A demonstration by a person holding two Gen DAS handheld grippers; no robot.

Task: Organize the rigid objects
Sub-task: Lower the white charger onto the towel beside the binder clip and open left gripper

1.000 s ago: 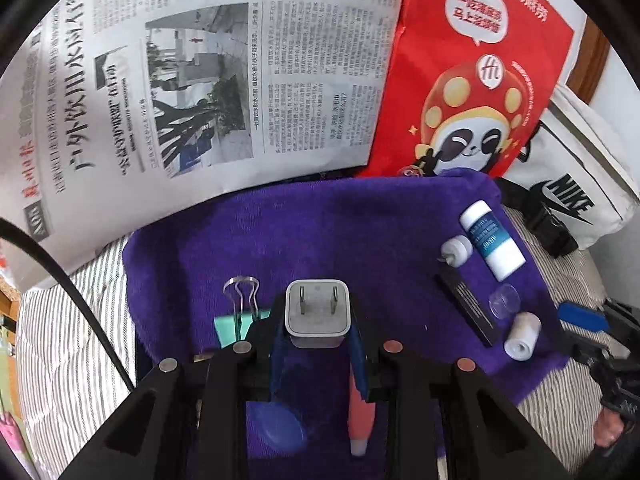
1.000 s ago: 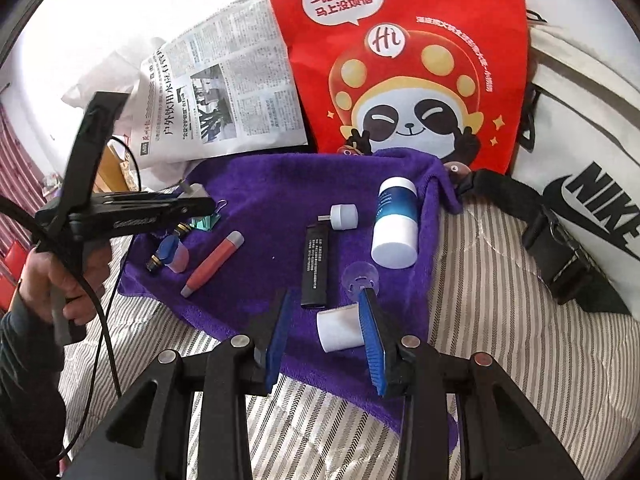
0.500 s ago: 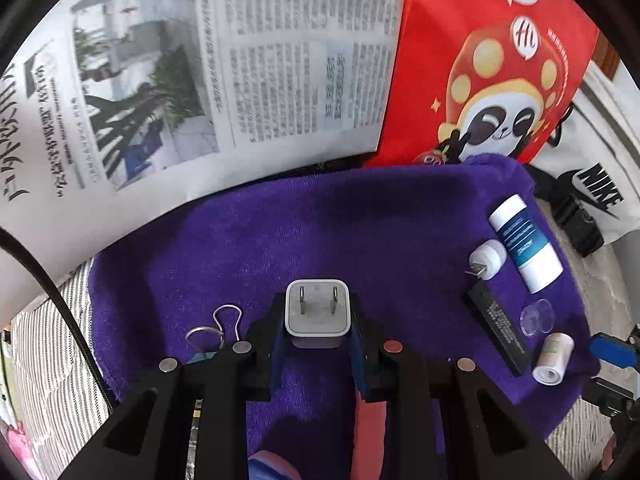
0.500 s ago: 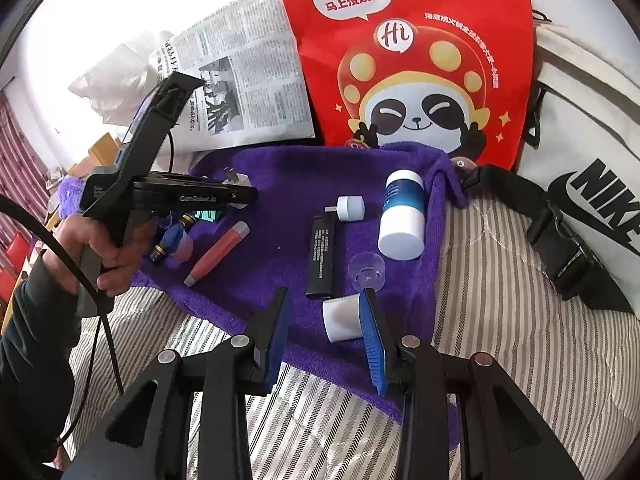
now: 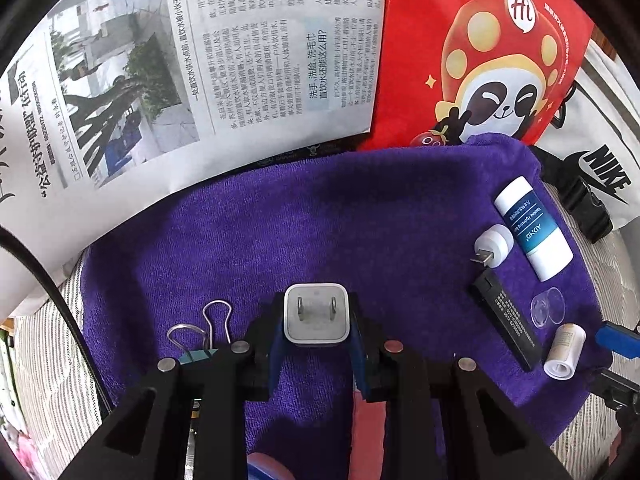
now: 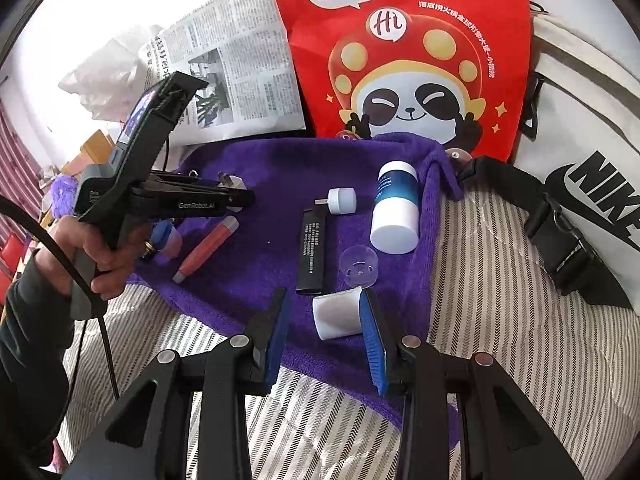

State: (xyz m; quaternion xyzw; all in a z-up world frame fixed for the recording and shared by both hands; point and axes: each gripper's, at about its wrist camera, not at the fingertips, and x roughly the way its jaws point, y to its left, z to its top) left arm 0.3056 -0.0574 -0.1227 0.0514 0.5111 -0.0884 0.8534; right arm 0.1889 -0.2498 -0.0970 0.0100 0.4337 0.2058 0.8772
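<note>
A purple towel [image 5: 320,220] fills the middle of the left wrist view, spread over striped bedding [image 6: 500,280], with a newspaper [image 5: 180,60] across the upper left and a red panda bag [image 5: 500,60] at the upper right. Along the towel's right edge lie a white and blue bottle [image 5: 534,228], a black bar [image 5: 506,316], a small round white plug [image 5: 494,246], a clear cap [image 5: 548,306] and a small white roll [image 5: 564,350]; a binder clip [image 5: 204,328] sits at lower left. The left gripper [image 5: 316,344] at bottom centre is clamped on a white charger plug [image 5: 315,312], prongs facing away, held over open towel. The step in hand looks like setting this charger down in its place; doing it well probably means lowering it until the body rests flat on the towel, on bare cloth between the clip and the row at right, before the pads let go, so it does not tip or roll. In the right wrist view the right gripper [image 6: 324,320] at lower centre stands partly spread; the white roll lies against its right pad while the left pad is clear of it, so nothing is gripped. A red pen [image 6: 206,250] lies left of centre.
</note>
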